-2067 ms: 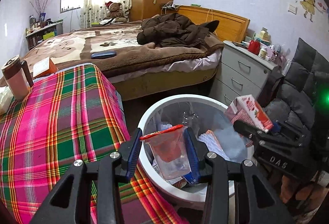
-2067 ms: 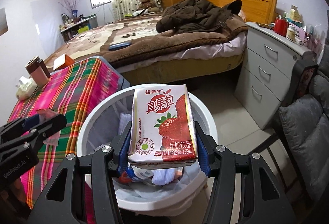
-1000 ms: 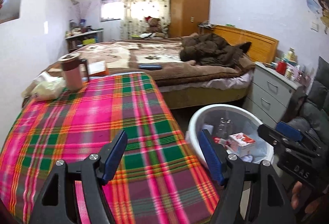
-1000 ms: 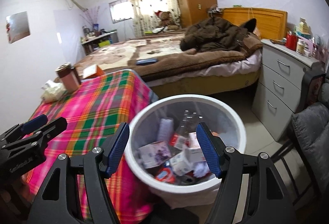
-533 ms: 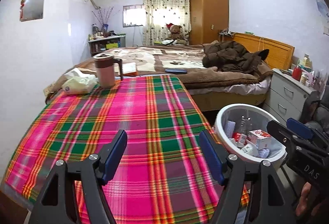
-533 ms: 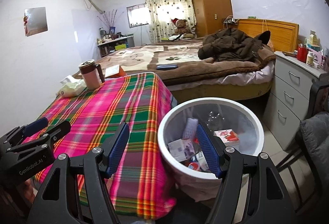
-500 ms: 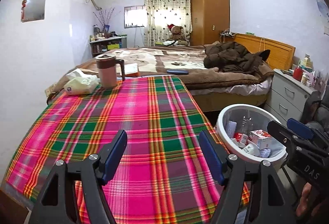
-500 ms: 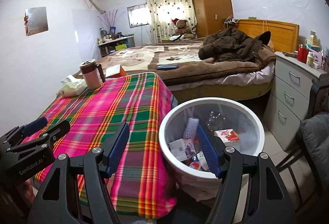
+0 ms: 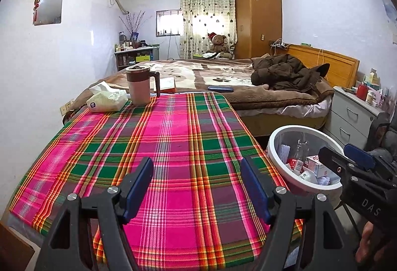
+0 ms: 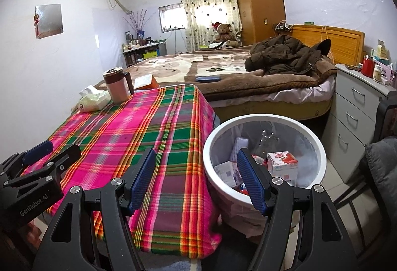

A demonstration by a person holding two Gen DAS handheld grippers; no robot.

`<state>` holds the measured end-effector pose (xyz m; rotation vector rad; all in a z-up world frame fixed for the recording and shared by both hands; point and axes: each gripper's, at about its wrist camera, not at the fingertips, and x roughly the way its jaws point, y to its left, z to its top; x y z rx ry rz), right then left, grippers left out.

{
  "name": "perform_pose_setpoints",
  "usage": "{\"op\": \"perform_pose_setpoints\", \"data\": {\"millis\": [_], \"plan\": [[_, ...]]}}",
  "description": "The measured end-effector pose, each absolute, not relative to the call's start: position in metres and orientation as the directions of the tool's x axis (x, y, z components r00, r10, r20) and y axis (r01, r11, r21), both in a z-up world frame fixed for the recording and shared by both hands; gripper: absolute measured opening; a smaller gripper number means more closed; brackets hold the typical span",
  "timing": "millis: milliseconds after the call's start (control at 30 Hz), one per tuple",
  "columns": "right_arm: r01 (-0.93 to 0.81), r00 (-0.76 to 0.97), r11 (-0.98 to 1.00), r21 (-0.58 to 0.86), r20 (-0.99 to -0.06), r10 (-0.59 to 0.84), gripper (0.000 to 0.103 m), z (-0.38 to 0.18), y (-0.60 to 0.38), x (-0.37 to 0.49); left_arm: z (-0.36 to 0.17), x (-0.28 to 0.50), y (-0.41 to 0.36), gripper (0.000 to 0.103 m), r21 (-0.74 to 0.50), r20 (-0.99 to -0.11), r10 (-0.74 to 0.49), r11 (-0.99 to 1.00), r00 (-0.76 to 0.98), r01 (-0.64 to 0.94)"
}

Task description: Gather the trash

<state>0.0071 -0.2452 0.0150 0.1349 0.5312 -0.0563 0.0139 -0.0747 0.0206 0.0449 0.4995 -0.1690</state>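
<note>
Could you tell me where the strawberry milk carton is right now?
The strawberry milk carton lies inside the white bin, right of the plaid table in the right wrist view.

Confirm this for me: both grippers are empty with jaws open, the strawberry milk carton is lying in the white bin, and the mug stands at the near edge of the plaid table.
One detail is wrong: the mug stands at the far edge of the plaid table, beside the tissue pack, as the left wrist view shows. The rest holds: left gripper and right gripper are open and empty, strawberry milk carton in the white bin.
</note>
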Motion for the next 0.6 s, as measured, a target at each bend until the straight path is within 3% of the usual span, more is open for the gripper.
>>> {"op": "perform_pose_setpoints", "data": {"millis": [600], "plan": [[0.082,0.861,0.990,0.115,-0.508,-0.012,0.069,0.0157,-0.2415,0.0049,0.0235,0.0117,-0.0730,0.074,-0.003,-0.482,-0.147,0.986,0.863,0.166]]}}
